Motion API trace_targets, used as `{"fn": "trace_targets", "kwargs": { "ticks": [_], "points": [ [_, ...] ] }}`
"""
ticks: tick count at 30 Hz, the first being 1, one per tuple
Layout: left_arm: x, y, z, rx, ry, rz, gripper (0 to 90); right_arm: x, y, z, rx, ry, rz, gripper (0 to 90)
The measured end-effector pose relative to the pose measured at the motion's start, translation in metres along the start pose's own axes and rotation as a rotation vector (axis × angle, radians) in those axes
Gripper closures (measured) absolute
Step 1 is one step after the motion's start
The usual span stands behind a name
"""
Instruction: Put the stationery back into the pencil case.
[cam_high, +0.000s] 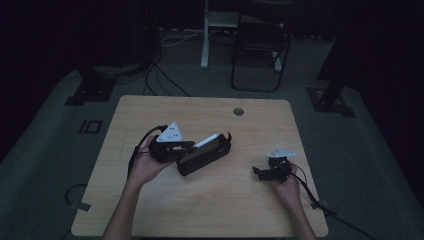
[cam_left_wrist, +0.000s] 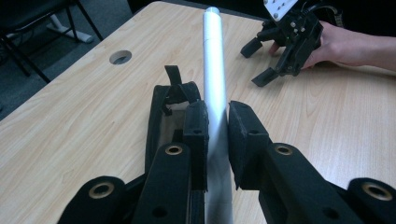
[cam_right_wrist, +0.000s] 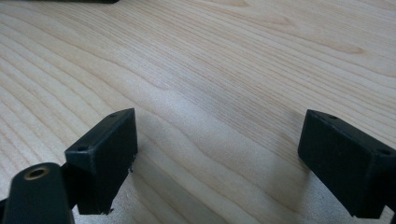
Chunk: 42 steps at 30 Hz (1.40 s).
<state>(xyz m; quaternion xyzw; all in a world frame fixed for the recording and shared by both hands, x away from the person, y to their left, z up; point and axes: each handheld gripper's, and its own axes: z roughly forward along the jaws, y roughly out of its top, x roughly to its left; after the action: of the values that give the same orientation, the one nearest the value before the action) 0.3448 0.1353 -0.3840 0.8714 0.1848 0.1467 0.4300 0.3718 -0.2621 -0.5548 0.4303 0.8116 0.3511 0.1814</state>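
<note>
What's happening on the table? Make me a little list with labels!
Table: light wooden table with a round hole near the far edge
Left gripper: shut on the white tube
White tube: long and smooth, held between the pads, pointing away across the table
Black case: long and open, lying on the table beside the left gripper; the tube's front end sits over it
Right gripper: open, nothing between its jaws, low over bare wood
Right hand: near the table's right edge, apart from the case
</note>
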Motion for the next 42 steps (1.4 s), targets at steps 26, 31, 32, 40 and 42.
{"fn": "trace_targets", "kwargs": {
  "ticks": [26, 31, 32, 40, 42],
  "points": [
    [0.009, 0.006, 0.011, 0.001, 0.034, -0.004, 78.7, -0.001, 0.000, 0.000, 0.000, -0.003, 0.002, 12.0],
    [0.009, 0.006, 0.015, 0.016, 0.056, 0.003, 78.7, -0.001, 0.000, 0.001, 0.000, -0.003, 0.002, 12.0],
    [0.009, 0.006, 0.016, 0.020, 0.060, 0.004, 78.7, -0.001, 0.000, 0.000, 0.001, -0.003, 0.002, 12.0],
    [0.009, 0.008, 0.022, 0.028, 0.080, 0.009, 78.7, -0.001, 0.000, 0.000, 0.001, -0.003, 0.003, 12.0],
    [0.009, 0.009, 0.024, 0.028, 0.085, 0.010, 78.7, -0.001, 0.000, 0.000, 0.000, -0.003, 0.003, 12.0]
  ]
}}
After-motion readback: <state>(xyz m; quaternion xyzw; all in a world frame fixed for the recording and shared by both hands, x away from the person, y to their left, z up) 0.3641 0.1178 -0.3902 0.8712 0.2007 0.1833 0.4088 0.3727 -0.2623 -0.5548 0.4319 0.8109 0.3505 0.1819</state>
